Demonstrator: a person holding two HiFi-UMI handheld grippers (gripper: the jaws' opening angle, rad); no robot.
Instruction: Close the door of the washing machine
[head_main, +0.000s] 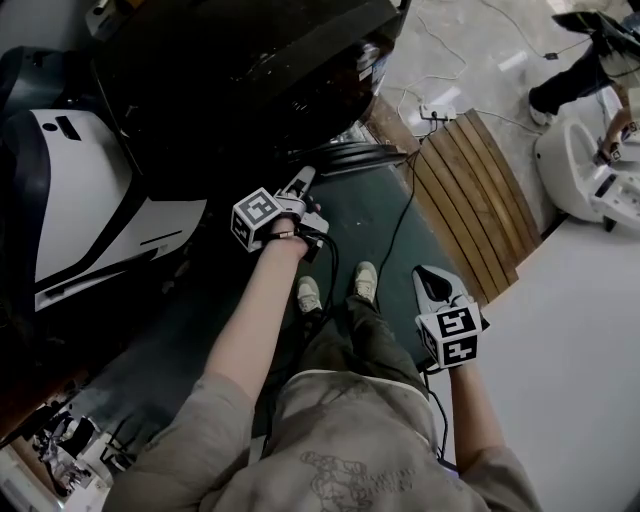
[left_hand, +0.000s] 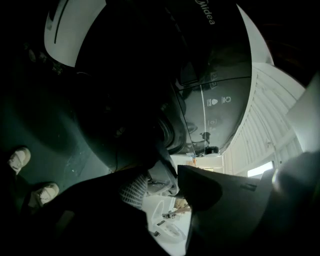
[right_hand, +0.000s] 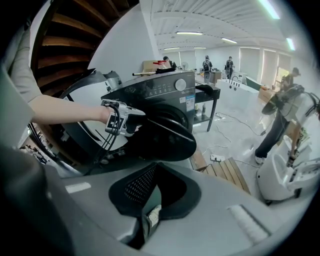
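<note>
The black front-loading washing machine stands ahead of me. Its round dark door hangs swung out from the front. My left gripper reaches to the door's edge. Its jaws stand a little apart, with the door's grey rim at the gap; I cannot tell whether they touch it. My right gripper hangs back by my right side, clear of the machine, with its jaws together and nothing between them.
A white-and-black appliance lies at the left. Slatted wooden boards and a power strip with cables are at the right. Beyond them a person stands by a white tub. My feet rest on a dark green mat.
</note>
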